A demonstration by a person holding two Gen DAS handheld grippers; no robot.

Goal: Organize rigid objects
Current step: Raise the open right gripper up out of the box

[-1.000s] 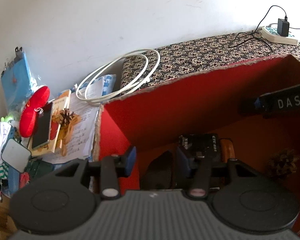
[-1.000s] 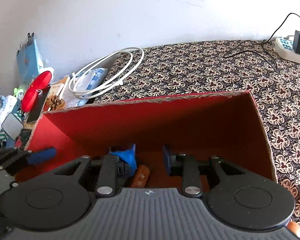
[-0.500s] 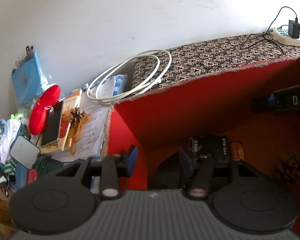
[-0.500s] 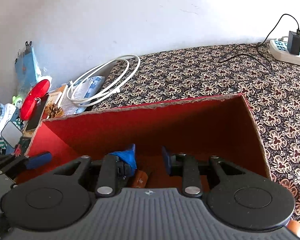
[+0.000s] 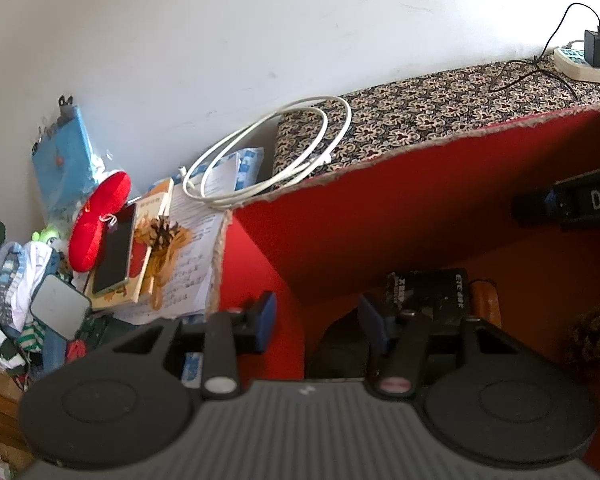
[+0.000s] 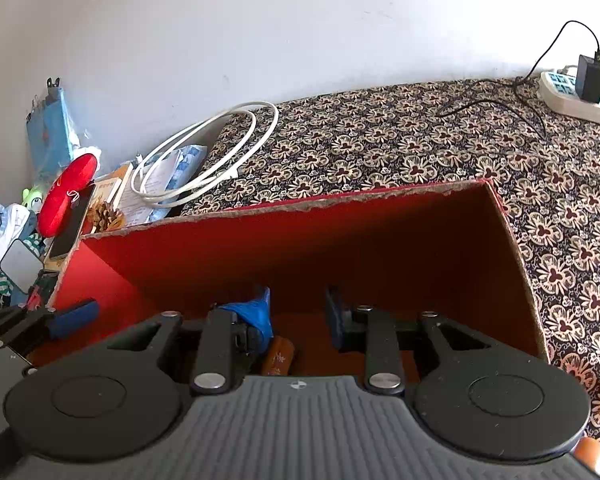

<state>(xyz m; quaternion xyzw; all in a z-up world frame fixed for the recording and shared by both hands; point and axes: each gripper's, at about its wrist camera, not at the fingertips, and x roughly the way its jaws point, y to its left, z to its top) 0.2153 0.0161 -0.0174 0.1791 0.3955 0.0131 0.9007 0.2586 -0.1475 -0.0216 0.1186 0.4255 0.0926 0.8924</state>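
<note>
The red cardboard box (image 6: 516, 264) stands open on the patterned cloth. In the left wrist view my left gripper (image 5: 318, 318) is open and empty over the box's left wall (image 5: 260, 264), one blue pad on each side. Its blue fingertip (image 6: 76, 314) shows at that wall in the right wrist view. My right gripper (image 6: 298, 310) hangs open inside the box with nothing between its pads; a scrap of blue plastic (image 6: 248, 314) sits by its left finger. On the box floor lie a black printed packet (image 5: 424, 288), an orange item (image 5: 486, 300) and a pine cone (image 5: 596, 336).
A white cable coil (image 6: 204, 156) lies on the cloth's left edge. A power strip with a black charger (image 6: 580, 92) sits at the far right. Left of the box a pile holds a phone (image 5: 114, 248), a red plush (image 5: 98, 220), a second pine cone (image 5: 162, 232), papers and a mirror (image 5: 58, 306).
The left wrist view has swung a little, so the box and the clutter sit further right in it. The right gripper and the things in the box have stayed put.
</note>
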